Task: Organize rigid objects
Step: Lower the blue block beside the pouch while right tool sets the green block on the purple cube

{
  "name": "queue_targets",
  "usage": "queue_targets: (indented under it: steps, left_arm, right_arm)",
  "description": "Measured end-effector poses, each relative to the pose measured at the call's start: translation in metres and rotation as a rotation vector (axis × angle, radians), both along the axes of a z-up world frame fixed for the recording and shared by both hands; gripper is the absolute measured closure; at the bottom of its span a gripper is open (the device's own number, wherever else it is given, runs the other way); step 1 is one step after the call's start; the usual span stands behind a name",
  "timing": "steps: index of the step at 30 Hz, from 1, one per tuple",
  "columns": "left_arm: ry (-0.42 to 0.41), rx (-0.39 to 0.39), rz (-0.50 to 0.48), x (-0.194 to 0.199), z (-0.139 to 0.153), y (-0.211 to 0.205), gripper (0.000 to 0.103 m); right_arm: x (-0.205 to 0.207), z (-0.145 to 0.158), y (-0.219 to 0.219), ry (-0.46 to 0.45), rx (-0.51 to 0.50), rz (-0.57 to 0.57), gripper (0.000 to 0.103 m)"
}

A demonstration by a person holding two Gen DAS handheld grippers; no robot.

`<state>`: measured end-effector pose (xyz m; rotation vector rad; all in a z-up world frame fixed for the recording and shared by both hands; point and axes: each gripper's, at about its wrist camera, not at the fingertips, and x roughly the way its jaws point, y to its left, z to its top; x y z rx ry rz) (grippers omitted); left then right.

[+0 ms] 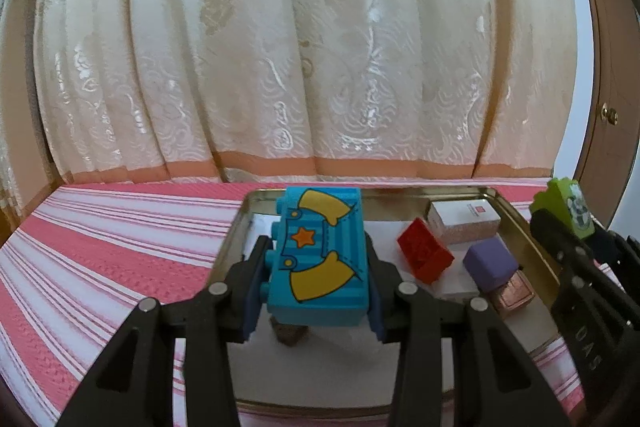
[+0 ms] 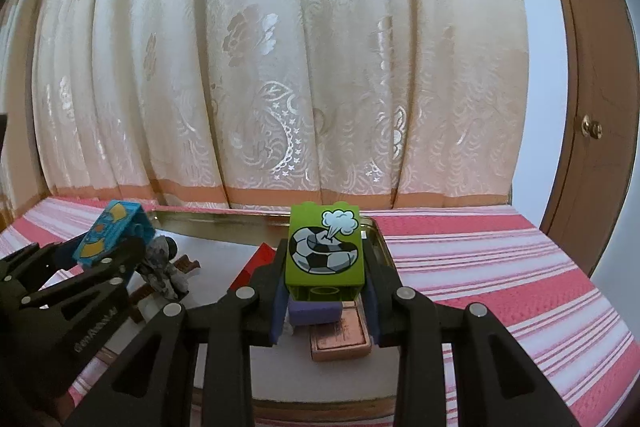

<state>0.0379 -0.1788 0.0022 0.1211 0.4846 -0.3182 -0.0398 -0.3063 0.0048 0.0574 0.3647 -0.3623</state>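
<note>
Two grippers hold toy blocks above a metal tray [image 1: 236,223].
The left gripper [image 1: 318,267] clamps a blue block [image 1: 320,251]; the right gripper [image 2: 325,267] clamps a green block [image 2: 324,247].

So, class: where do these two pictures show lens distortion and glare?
Left wrist view: curtain folds bulge outward like a barrel, black corners vignette, metal tray rim glints. Right wrist view: same bulge, door frame curves, curtain embroidery shines.
</note>
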Motion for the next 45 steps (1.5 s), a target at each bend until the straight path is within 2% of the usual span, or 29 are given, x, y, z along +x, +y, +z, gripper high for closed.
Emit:
queue_targets:
  steps: [11,17,36,45]
  left_arm:
    - [-0.037,0.056,-0.034,0.000,-0.001,-0.030,0.062]
    - [-0.030,0.056,-0.024,0.011,0.000,-0.034,0.062]
    - [-0.009,0.088,-0.032,0.034,-0.002,-0.039,0.062]
    - [-0.020,0.148,-0.049,0.015,-0.006,-0.039,0.062]
  right_arm:
    - [0.016,-0.005,-0.015,0.043,-0.013,-0.032,0.069]
    - [0.026,-0.009,-0.025,0.074,0.049,-0.023,0.069]
    - [0.045,-0.019,-0.023,0.147,0.110,0.027,0.069]
    - [0.046,-0.017,-0.021,0.158,0.112,0.047,0.069]
